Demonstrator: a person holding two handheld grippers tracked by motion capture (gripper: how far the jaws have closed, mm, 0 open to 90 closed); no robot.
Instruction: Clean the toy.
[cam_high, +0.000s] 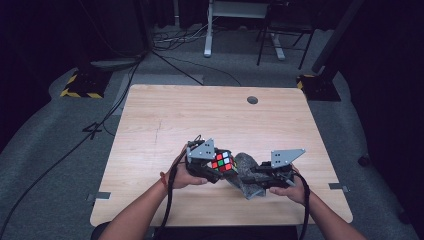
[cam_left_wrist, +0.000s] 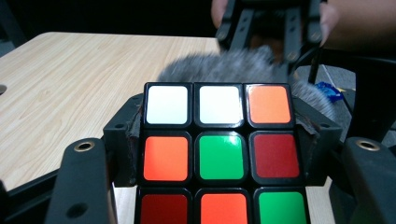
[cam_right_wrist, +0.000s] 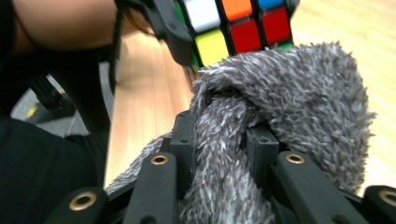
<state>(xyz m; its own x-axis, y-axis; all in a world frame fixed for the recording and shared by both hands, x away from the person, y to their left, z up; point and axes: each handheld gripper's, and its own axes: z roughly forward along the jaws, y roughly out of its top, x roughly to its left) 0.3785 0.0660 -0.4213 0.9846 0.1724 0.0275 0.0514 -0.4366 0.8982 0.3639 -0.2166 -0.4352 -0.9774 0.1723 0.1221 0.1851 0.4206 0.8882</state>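
1. The table (cam_high: 165, 120) carries nothing directly under the work; the Rubik's cube (cam_left_wrist: 219, 149) is held above it, clamped between the fingers of the left gripper (cam_high: 220, 169). If that clamp is loosened, the cube could be dropped onto the table and be knocked out of reach.
2. The grey fluffy cloth (cam_right_wrist: 280, 116) is pinched in a bunched fold between the nearly pressed-together fingers of the right gripper (cam_high: 252, 179), just beyond the left fingers and touching the cube's far face. If only loose pile is caught, the cloth could be pulled free while it is rubbed.
3. If the cloth is pushed hard against the cube, the cube could be twisted sideways between the left fingers or a layer turned.
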